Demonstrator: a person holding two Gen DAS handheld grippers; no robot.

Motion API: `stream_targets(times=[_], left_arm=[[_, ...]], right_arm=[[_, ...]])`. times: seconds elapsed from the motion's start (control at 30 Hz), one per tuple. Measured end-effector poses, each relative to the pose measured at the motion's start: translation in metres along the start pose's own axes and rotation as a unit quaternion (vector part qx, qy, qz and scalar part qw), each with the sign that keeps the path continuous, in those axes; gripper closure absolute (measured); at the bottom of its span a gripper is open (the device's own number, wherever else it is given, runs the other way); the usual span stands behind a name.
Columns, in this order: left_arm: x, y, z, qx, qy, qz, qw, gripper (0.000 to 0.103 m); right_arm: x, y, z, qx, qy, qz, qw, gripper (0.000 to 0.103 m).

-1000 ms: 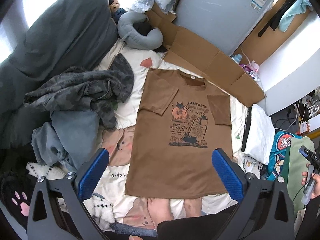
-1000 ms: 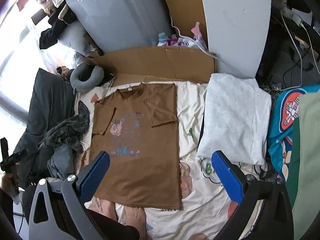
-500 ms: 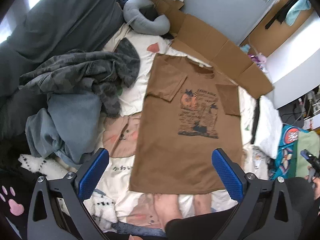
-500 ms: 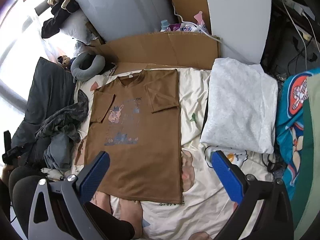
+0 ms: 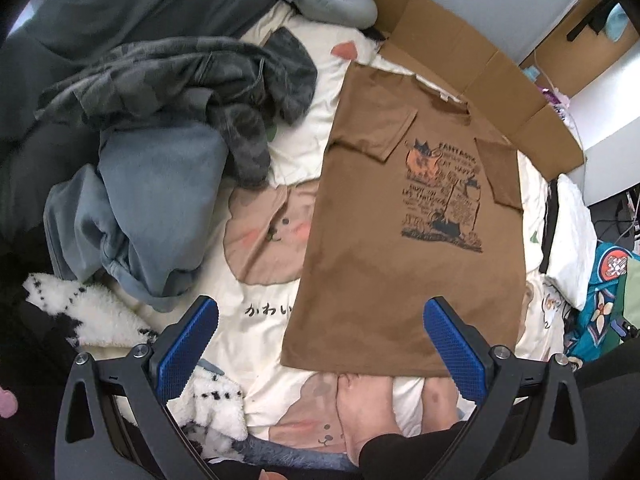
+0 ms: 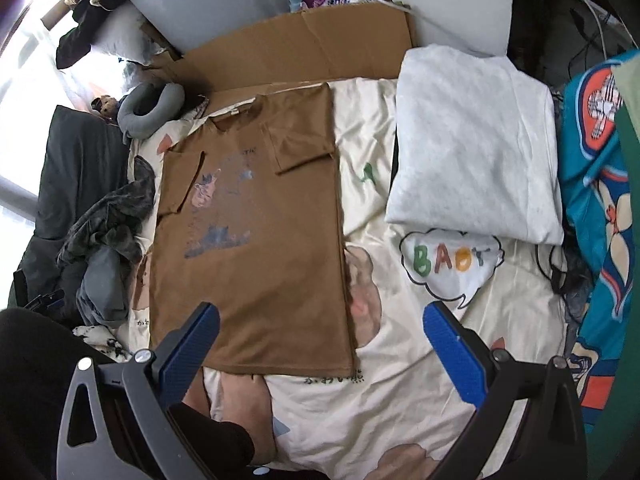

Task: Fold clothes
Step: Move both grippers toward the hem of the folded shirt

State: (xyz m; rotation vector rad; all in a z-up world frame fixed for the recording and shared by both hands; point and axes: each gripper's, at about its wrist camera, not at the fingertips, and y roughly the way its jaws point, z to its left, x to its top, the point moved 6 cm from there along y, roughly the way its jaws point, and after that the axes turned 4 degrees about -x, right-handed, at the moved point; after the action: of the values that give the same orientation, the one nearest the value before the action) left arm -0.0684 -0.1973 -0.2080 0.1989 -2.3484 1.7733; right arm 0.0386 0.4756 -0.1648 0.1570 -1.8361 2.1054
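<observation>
A brown T-shirt (image 5: 404, 248) with a dark cat print lies flat on the cream bedsheet (image 5: 260, 312), both sleeves folded inward over the chest. It also shows in the right wrist view (image 6: 256, 248). My left gripper (image 5: 320, 340) is open and empty, held above the shirt's bottom hem near its left corner. My right gripper (image 6: 320, 344) is open and empty, above the shirt's bottom right corner.
A heap of grey and blue clothes (image 5: 160, 128) lies left of the shirt. A folded white garment (image 6: 476, 140) lies to its right. Flattened cardboard (image 6: 304, 48) lines the far edge. A grey neck pillow (image 5: 328, 0) sits at the back. Bare feet (image 5: 368, 412) rest below the hem.
Both grippers have come lower and closer to the shirt's bottom hem; the shirt looks larger in both views. The shirt has not moved.
</observation>
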Motion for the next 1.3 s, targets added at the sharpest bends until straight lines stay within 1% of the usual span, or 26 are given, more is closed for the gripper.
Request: stream_targets(times=[0.1,0.27,0.37,0.43,0.5,0.53,0.6,0.63,0.7,0.77,0.83,0.93,1.0,1.03,1.13,1.2,1.3], left_arm=[[-0.004,0.011,0.005,-0.001,-0.002,0.007,1.0,0.001],[-0.012,0.033,0.012,0.004,-0.005,0.018,0.9998,0.001],[-0.021,0.048,0.016,0.004,-0.01,0.032,0.9994,0.001],[-0.027,0.059,0.021,0.005,-0.014,0.042,0.999,0.001],[-0.034,0.068,0.024,0.007,-0.017,0.049,0.9986,0.001],[-0.037,0.071,0.025,0.008,-0.018,0.051,0.9985,0.001],[-0.044,0.08,0.029,0.011,-0.02,0.056,0.9982,0.001],[-0.047,0.084,0.032,0.013,-0.022,0.058,0.998,0.001],[-0.053,0.092,0.038,0.016,-0.03,0.062,0.9975,0.001],[-0.059,0.099,0.043,0.015,-0.04,0.066,0.9969,0.001],[-0.066,0.108,0.048,0.008,-0.05,0.071,0.9962,0.001],[-0.075,0.124,0.055,0.011,-0.057,0.079,0.9952,0.001],[-0.081,0.135,0.059,0.011,-0.063,0.087,0.9942,0.001],[-0.083,0.139,0.06,0.013,-0.064,0.091,0.9937,0.001],[-0.091,0.148,0.064,0.014,-0.064,0.099,0.9929,0.001],[-0.094,0.152,0.066,0.014,-0.066,0.102,0.9925,0.001],[-0.097,0.153,0.07,0.013,-0.071,0.104,0.9919,0.001]], right_arm=[[-0.009,0.01,-0.005,-0.002,0.0,0.005,1.0,0.001],[-0.028,0.033,-0.013,-0.001,0.004,0.029,1.0,0.001],[-0.041,0.051,-0.017,0.001,0.011,0.044,0.999,0.001],[-0.052,0.065,-0.019,0.0,0.015,0.06,0.998,0.004],[-0.063,0.08,-0.021,0.0,0.014,0.076,0.997,0.017],[-0.068,0.089,-0.021,0.0,0.014,0.085,0.996,0.02],[-0.08,0.107,-0.024,-0.003,0.014,0.103,0.995,0.034],[-0.085,0.115,-0.025,-0.004,0.014,0.11,0.994,0.038],[-0.095,0.131,-0.025,-0.003,0.011,0.124,0.992,0.049],[-0.104,0.146,-0.023,-0.001,0.004,0.139,0.99,0.055],[-0.113,0.161,-0.022,0.001,-0.003,0.153,0.988,0.059],[-0.123,0.18,-0.02,0.0,-0.014,0.168,0.986,0.062],[-0.132,0.195,-0.021,-0.002,-0.017,0.181,0.983,0.068],[-0.136,0.2,-0.021,-0.002,-0.016,0.185,0.983,0.07],[-0.143,0.211,-0.021,-0.003,-0.02,0.192,0.981,0.074],[-0.148,0.217,-0.021,-0.004,-0.022,0.196,0.98,0.079],[-0.154,0.225,-0.023,-0.008,-0.02,0.204,0.979,0.082]])
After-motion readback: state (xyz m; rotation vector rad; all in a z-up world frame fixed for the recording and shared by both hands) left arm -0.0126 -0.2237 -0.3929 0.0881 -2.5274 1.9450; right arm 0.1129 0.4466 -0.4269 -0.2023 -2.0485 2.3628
